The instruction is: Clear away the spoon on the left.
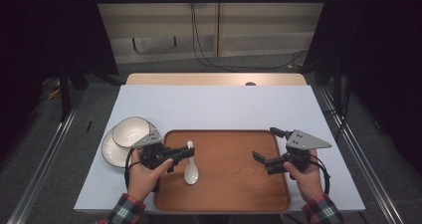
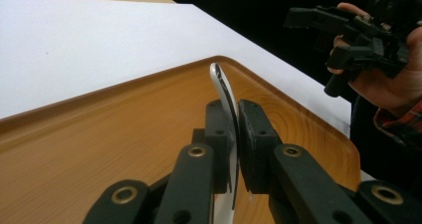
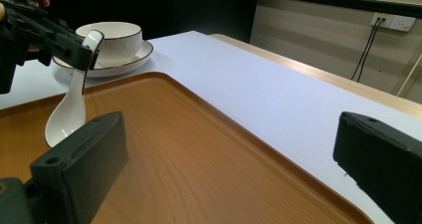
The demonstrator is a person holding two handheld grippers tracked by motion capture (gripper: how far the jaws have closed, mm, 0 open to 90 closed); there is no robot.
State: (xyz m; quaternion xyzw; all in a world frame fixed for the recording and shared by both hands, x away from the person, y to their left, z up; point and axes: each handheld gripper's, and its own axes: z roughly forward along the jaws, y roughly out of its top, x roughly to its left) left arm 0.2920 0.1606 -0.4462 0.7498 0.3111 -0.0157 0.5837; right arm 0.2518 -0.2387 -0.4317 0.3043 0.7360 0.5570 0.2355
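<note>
left gripper (image 1: 185, 154): jaws clamped on the white spoon (image 1: 190, 170) handle | spoon: bowl resting on the left part of the wooden tray (image 1: 234, 184) | right gripper (image 1: 266, 149): jaws wide, holding nothing, over the tray's right side | bowl (image 1: 131, 131) on plate (image 1: 110, 152): left of the tray

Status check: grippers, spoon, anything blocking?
Left gripper shut on white spoon handle, bowl end on wooden tray. Right gripper open, empty. Nothing blocking.
</note>
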